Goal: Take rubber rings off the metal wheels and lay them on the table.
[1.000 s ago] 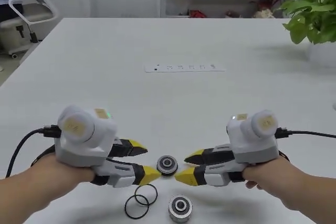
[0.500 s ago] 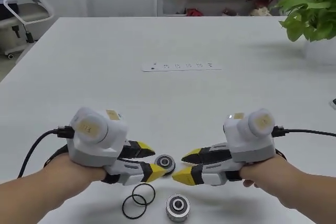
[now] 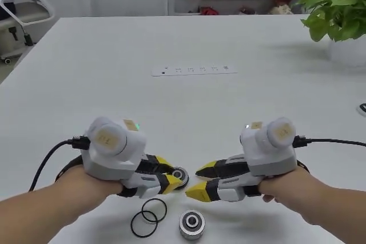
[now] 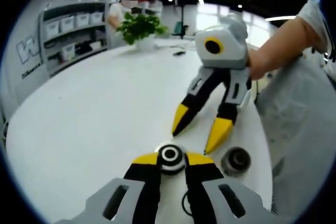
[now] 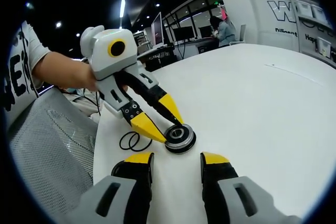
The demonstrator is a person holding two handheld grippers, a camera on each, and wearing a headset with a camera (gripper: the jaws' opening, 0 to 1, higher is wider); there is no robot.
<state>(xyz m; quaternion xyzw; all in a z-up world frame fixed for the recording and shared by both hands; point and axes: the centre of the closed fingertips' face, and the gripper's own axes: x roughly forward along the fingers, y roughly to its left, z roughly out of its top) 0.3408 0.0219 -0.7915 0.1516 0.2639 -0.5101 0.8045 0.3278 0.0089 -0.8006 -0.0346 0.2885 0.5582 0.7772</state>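
A metal wheel with a dark rubber ring on it lies near the table's front edge. My left gripper has its yellow-tipped jaws closed against the wheel's two sides, and the right gripper view shows the same hold on the wheel by that gripper. My right gripper faces it from the right, open, tips a little short of the wheel. A second wheel stands closer to me. Two loose black rubber rings lie overlapping on the table beside it.
A white power strip lies mid-table. A potted plant stands at the far right corner. Beyond the table's far edge are a chair at left and shelves. Cables trail from both grippers.
My left gripper has moved right to the wheel and narrowed its jaws onto it. The right gripper has barely moved. The head camera has tilted slightly.
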